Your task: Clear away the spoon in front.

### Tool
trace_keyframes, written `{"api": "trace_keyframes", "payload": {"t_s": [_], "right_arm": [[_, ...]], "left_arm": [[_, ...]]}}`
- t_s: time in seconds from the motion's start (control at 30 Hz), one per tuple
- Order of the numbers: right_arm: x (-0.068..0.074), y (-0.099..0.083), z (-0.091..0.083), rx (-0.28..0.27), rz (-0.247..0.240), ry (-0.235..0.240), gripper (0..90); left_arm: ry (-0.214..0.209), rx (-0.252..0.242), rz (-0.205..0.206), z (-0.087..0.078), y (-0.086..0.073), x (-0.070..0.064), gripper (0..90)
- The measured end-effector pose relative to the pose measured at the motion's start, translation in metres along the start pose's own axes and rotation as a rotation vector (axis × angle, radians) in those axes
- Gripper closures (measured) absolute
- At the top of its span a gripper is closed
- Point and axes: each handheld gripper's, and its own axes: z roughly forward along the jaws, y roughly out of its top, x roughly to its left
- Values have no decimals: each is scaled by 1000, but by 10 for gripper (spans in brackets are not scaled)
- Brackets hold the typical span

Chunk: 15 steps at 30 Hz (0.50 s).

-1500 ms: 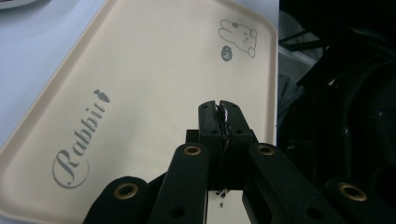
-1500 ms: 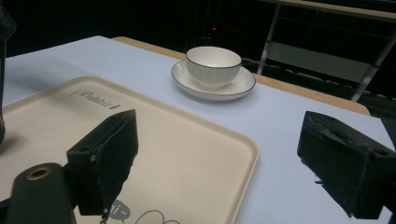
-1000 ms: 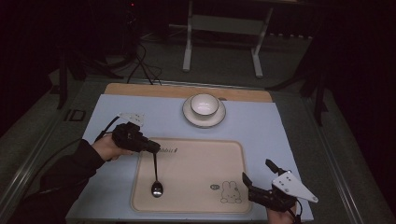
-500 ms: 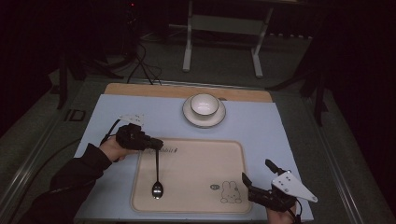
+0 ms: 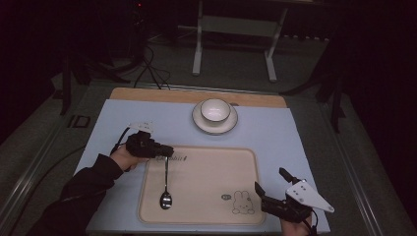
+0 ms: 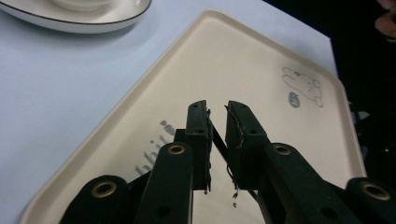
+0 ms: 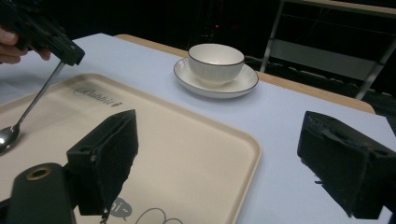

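Observation:
A metal spoon [image 5: 166, 184] slants over the left part of the beige tray [image 5: 211, 167]. Its bowl end is down at the tray and its handle is raised. My left gripper [image 5: 164, 150] is shut on the tip of that handle, above the tray's far left corner. In the left gripper view the thin handle [image 6: 219, 142] is pinched between the jaws of the left gripper [image 6: 217, 109]. The right gripper view shows the spoon [image 7: 39, 95] hanging from the left gripper [image 7: 70, 53]. My right gripper [image 5: 269, 179] is open and holds nothing at the tray's near right corner, its jaws wide apart in its own view [image 7: 219, 140].
A white bowl [image 5: 215, 110] stands on a saucer [image 5: 196, 120] beyond the tray, also seen as the bowl [image 7: 215, 60] ahead in the right gripper view. A pale blue mat [image 5: 275, 132] covers the table. A rabbit drawing [image 5: 241, 201] marks the tray's near right.
The left gripper has edged slightly with the spoon's handle in it. The spoon's bowl end stays at the same spot on the tray. The right gripper has not moved.

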Motion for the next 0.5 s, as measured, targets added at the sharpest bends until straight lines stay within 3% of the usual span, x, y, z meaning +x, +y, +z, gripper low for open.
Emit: {"api": "trace_keyframes", "payload": {"t_s": [0.5], "right_arm": [[0,0,0,3,1,5,123]], "left_arm": [[45,-7,-64,20,-17,16,760]]}}
